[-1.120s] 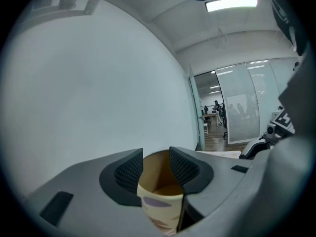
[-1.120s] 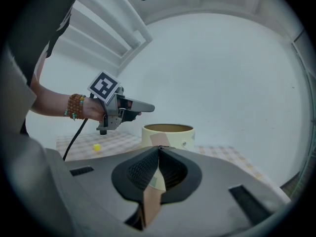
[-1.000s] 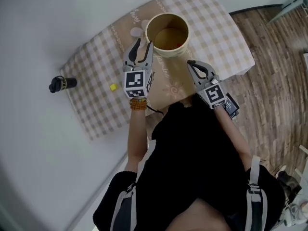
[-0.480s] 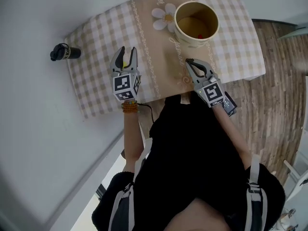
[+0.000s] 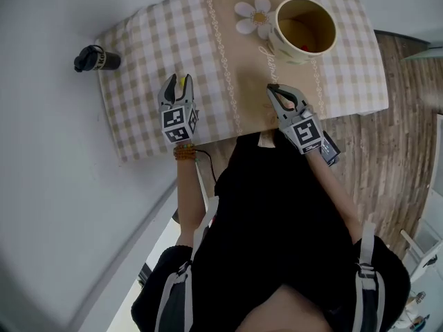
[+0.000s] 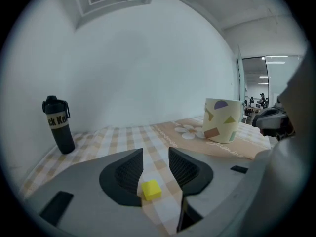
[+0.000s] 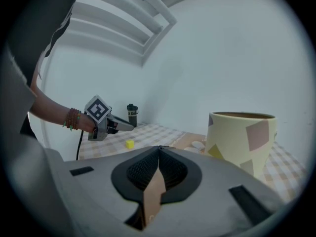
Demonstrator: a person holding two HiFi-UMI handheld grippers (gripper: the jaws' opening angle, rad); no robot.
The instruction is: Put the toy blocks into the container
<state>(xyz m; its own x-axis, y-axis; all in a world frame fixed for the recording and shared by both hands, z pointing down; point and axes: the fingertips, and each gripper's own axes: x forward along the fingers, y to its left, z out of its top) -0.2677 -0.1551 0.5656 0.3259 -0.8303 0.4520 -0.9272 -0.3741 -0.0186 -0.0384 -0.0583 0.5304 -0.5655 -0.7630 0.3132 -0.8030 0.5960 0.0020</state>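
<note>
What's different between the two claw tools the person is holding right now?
The left gripper has its jaws apart; the right gripper has its jaws closed together. The left gripper has the yellow block lying between its jaws; the right gripper holds nothing. The right gripper is nearer the container. Both share the same grey build.

One yellow block [image 6: 151, 189] lies on the one checked cloth [image 5: 138, 47], and one small red piece [image 5: 302, 46] shows inside the single cup [image 6: 222, 120] at one o'clock. There is one black bottle [image 5: 95, 59] at ten o'clock. Two grippers sit near the centre: the left gripper [image 5: 177, 81] and the right gripper [image 5: 272, 89].
</note>
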